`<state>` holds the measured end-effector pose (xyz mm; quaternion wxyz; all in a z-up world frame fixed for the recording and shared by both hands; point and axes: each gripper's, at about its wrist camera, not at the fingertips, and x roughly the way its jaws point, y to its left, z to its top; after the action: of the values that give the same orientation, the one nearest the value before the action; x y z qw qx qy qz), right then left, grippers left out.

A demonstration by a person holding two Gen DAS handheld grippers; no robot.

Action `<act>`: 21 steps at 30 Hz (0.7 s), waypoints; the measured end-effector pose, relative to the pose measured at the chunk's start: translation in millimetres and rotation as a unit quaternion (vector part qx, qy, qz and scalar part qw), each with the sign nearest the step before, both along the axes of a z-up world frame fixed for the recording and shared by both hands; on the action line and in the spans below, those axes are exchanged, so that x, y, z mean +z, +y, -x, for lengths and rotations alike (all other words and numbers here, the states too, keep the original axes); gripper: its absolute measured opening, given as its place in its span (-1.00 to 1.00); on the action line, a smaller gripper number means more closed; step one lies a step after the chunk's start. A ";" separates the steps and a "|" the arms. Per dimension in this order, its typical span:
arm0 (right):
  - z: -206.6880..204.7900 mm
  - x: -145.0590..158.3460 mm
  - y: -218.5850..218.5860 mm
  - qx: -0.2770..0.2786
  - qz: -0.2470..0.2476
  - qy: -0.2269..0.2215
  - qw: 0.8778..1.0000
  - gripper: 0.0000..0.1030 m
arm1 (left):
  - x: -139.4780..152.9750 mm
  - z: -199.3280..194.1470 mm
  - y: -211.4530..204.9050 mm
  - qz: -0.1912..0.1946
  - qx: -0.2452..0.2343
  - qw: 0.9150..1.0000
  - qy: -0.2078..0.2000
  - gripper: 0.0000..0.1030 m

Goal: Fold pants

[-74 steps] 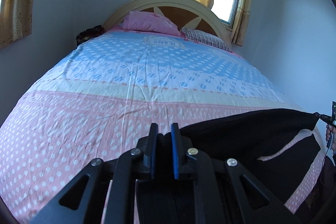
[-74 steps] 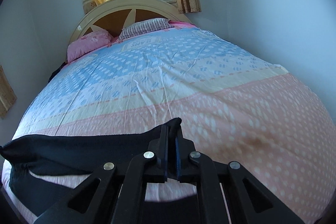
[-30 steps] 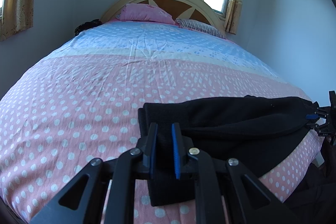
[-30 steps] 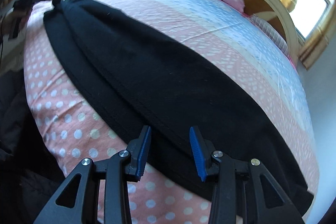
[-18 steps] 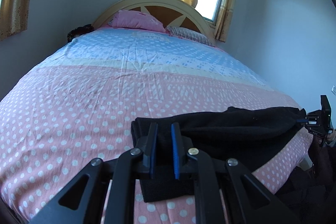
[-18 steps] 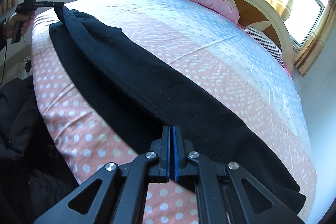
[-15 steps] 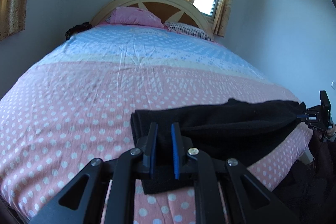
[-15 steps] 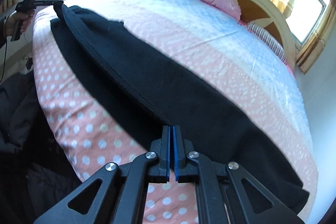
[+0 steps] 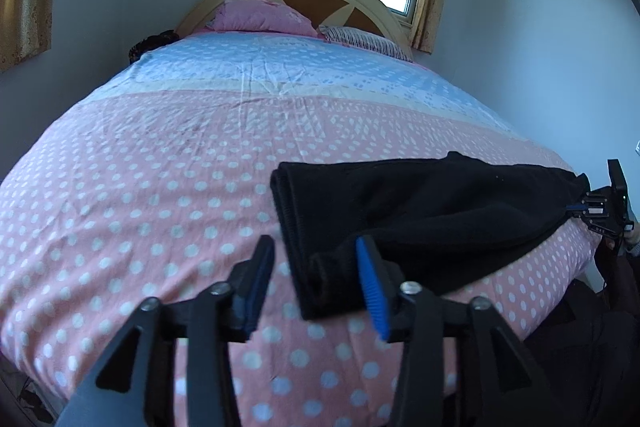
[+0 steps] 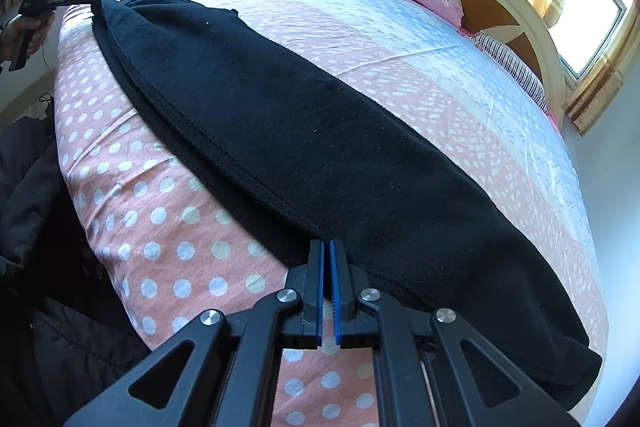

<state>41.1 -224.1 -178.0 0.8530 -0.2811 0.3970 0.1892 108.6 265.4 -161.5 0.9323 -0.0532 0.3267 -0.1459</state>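
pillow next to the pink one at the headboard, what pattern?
Thin dark and white stripes on the striped pillow, beside the pink pillow. Clearest in the left wrist view.

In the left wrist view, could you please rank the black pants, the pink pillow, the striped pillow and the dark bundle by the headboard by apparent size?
1. black pants, much nearer the camera, so inflated.
2. pink pillow.
3. striped pillow.
4. dark bundle.
All three far items sit at similar distance, so that order seems fair.
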 end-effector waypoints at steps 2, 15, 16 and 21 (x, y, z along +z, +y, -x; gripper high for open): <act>0.0 0.8 0.7 0.000 0.001 0.002 1.000 -0.91 | 3.0 11.4 10.3 -0.011 0.002 1.000 -0.004 0.14; 4.1 39.4 -21.6 -0.011 -0.056 0.007 0.998 -0.47 | 13.7 0.0 32.7 0.021 0.058 0.998 -0.003 0.15; 1.6 45.8 -17.3 -0.010 -0.065 0.003 0.998 -0.47 | 12.9 -9.5 26.2 0.032 0.050 0.998 0.001 0.15; -10.9 58.5 12.9 0.009 -0.085 -0.009 0.996 -0.47 | 0.3 -48.7 8.9 0.052 0.030 0.997 0.044 0.14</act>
<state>52.0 -211.1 -119.5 0.8756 -0.2129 0.3692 0.2274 157.3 274.3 -161.1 0.9170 -0.1178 0.3573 -0.1324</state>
